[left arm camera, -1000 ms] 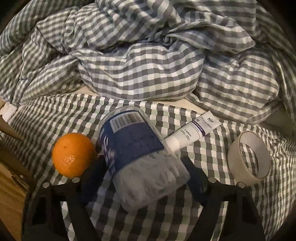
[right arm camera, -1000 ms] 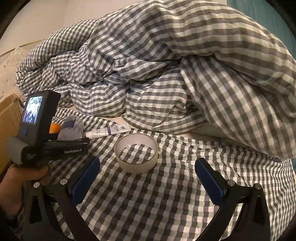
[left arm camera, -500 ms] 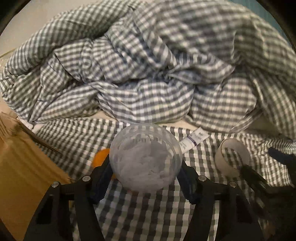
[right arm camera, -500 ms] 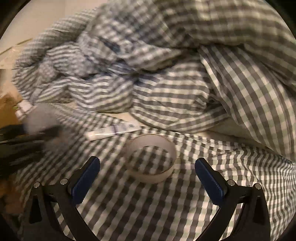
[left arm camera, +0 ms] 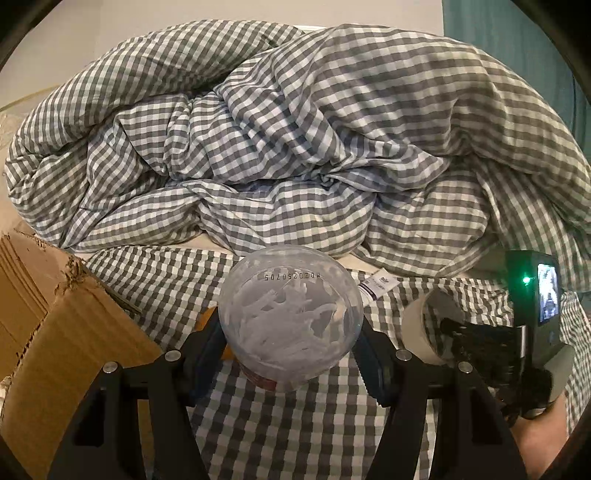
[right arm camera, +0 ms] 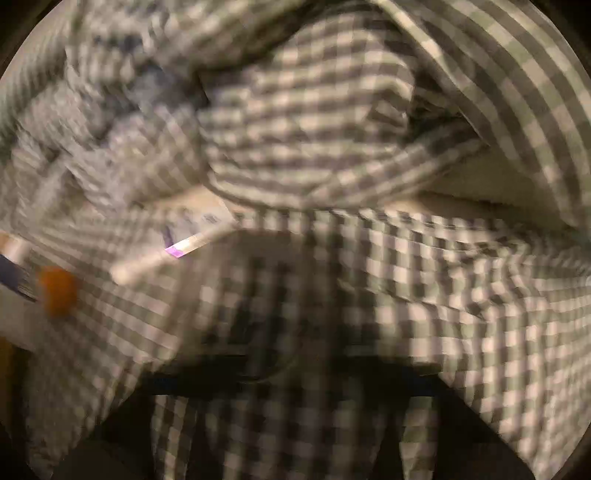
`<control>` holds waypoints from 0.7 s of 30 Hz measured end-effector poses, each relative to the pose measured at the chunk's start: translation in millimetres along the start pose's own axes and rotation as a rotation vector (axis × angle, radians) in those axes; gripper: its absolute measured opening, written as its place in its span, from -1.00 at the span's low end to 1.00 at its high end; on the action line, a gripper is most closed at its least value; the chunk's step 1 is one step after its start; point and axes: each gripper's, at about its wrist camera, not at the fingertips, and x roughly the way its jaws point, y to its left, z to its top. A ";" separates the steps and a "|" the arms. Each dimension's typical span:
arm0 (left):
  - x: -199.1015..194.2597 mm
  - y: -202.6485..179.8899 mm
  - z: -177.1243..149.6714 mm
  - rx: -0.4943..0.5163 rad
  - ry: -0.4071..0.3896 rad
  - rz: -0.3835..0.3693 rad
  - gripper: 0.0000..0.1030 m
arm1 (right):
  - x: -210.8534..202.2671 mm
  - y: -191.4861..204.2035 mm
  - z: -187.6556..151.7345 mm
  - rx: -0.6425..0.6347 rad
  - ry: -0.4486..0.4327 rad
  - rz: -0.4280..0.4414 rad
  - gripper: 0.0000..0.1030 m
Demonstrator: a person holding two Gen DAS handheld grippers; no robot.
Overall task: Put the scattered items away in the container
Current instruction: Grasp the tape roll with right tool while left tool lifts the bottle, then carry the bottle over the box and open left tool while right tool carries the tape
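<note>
Gingham bed (left arm camera: 280, 435) | swab tub (left arm camera: 290, 319) base-toward-camera, apparently axis along jaws

Bedroom in a home. Bed (left arm camera: 280, 435) under gingham sheet; rumpled gingham duvet (left arm camera: 314, 147) heaped at far side of bed. Teal curtain (left arm camera: 517, 48) behind duvet, upper right; plain pale wall (left arm camera: 147, 22) behind duvet. Torn cardboard box (left arm camera: 48, 314) against bed's left edge.

Orange (left arm camera: 207, 318) mostly hidden behind tub (left arm camera: 290, 321).
</note>
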 end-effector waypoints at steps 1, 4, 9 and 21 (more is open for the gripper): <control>-0.7 -0.8 -1.5 0.003 0.003 -0.005 0.28 | 0.9 0.0 -0.8 -0.003 0.003 0.000 -0.83; -3.0 -2.9 -4.6 0.014 0.004 -0.002 0.28 | -5.1 -3.4 -2.9 0.010 -0.012 0.022 -0.86; -12.5 -2.2 -3.2 0.011 0.002 -0.004 0.28 | -23.9 -7.3 -8.9 0.031 -0.049 0.045 -0.90; -104.4 3.2 20.5 0.021 -0.091 -0.004 0.28 | -139.9 10.8 -29.0 0.015 -0.185 0.055 -0.90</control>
